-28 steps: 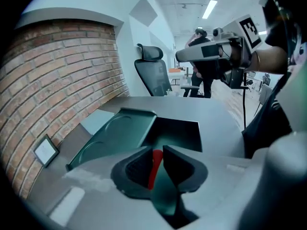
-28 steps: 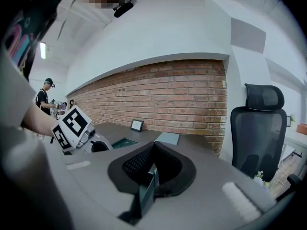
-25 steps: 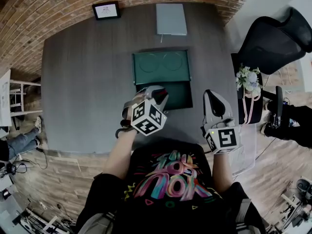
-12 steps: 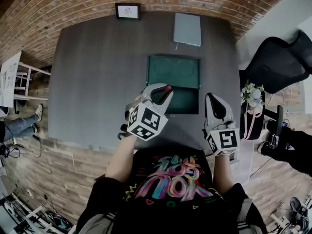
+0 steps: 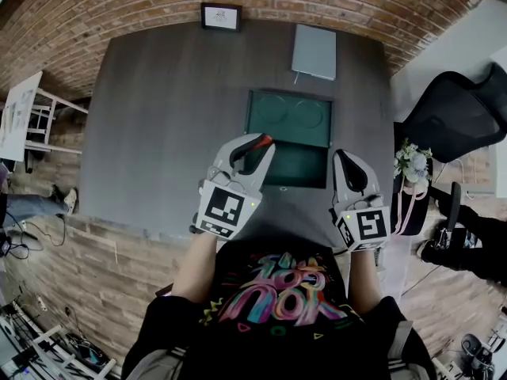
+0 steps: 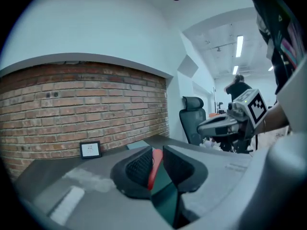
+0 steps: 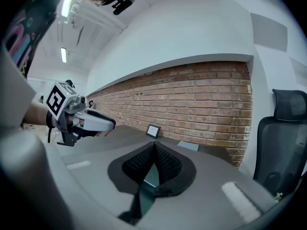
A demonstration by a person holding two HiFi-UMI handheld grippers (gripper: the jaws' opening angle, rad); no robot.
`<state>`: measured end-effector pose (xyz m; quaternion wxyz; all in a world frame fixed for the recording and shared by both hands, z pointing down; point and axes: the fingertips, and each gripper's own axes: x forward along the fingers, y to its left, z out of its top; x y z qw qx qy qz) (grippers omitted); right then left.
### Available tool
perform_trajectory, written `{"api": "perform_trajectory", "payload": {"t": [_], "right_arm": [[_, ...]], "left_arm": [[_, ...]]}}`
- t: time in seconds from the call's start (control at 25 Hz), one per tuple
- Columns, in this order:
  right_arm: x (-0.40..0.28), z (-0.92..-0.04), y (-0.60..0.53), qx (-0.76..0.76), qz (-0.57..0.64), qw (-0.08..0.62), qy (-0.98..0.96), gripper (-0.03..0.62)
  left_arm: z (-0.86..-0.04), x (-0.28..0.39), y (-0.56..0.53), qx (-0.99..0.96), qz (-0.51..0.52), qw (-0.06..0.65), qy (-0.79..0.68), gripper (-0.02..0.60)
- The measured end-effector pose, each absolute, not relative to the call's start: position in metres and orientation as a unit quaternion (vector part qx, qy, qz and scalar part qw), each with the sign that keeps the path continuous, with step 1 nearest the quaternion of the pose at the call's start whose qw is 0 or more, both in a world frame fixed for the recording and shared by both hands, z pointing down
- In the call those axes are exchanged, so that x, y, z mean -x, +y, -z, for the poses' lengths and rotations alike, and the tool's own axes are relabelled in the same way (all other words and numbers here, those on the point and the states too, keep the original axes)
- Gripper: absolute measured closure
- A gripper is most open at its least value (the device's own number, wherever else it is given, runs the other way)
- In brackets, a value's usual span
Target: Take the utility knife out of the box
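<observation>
left gripper (image 6: 154, 166) pinches the red utility knife (image 6: 153, 169) between its pads, held above the grey table (image 5: 158, 117), by the open green box (image 5: 299, 166). right gripper (image 7: 154, 163) jaws pressed together, empty, beside the box.

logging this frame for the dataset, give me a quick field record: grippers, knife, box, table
left hand-held gripper: shut on the red utility knife
right hand-held gripper: shut, empty, right of the box
box: green, lid open, on the table
knife status: appears lifted out of the box
far table edge: grey pad, small picture frame
</observation>
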<state>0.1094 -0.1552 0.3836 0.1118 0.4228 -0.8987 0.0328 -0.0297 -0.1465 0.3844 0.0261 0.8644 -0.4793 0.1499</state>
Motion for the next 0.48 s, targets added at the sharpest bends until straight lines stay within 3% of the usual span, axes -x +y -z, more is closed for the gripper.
{"api": "perform_trajectory", "payload": {"t": [0.48], "right_arm": [[-0.111,-0.38,-0.156,-0.438,-0.033,0.106,-0.892,0.595]], "left_arm": [[-0.387,0.063,-0.135,-0.84,-0.09,0.072,-0.531,0.508]]}}
